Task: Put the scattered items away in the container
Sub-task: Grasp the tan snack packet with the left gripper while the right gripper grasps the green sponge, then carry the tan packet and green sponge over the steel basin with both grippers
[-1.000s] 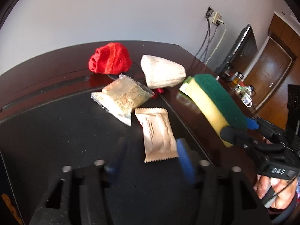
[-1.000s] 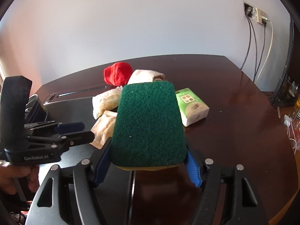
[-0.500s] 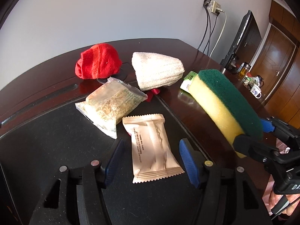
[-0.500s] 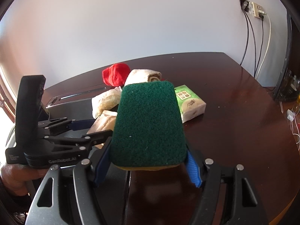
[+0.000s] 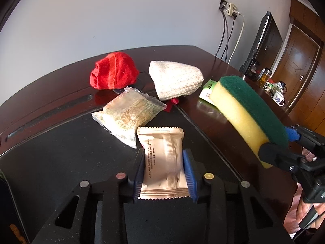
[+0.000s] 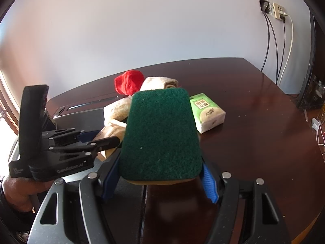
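On the black mat (image 5: 50,162), lying flat between blue pads (image 5: 187,168): beige packet (image 5: 162,158), crimped ends, fine print along one side. Left gripper (image 5: 163,174) having just been closing, now pinching its long sides. Right gripper (image 6: 160,181) clamping green-and-yellow sponge (image 6: 160,134), holding it above the table (image 6: 264,132).

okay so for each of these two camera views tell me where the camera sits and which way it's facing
Left wrist: sits behind the left gripper, faces forward and down at the beige packet it has just closed on; its own fingers show.
Right wrist: sits behind the right gripper, faces over the sponge it clamps toward the wall; a hand shows.
Shared: sponge, red cloth, white cloth, tissue pack, and each view shows the other gripper.
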`<state>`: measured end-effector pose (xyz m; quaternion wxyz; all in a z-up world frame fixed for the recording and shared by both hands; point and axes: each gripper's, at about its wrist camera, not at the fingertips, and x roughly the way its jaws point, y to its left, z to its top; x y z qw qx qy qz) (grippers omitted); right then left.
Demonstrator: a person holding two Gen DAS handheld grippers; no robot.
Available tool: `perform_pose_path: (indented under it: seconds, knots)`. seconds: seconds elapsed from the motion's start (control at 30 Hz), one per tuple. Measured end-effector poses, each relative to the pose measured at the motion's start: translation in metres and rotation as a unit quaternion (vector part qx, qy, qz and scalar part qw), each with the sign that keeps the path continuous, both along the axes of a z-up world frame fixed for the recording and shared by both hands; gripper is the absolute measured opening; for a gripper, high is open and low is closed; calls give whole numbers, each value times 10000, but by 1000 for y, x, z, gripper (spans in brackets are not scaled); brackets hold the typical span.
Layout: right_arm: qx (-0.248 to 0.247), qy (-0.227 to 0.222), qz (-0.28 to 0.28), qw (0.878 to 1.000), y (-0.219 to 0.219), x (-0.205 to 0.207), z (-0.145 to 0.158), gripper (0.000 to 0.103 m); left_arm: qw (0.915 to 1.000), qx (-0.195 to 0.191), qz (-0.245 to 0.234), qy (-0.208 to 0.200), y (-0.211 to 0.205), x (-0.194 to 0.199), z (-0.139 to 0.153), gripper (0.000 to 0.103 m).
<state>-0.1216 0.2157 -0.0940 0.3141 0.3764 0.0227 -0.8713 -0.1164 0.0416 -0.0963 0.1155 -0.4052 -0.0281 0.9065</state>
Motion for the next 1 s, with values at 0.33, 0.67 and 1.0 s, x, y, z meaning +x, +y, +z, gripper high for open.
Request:
perform_pose_path:
  seconds: [0.33,0.67,1.0]
  knots:
    - [-18,138,34,9999,-8,9,13,71,9992,27,212,348,-24,24,25,38]
    - [-52,305,166,9994,-22,24,29,71,9978,44,451,484,-48,45,37,38]
    - [-112,453,365,9982,-40,38,43,71,9949,81,711,714,-76,72,57,38]
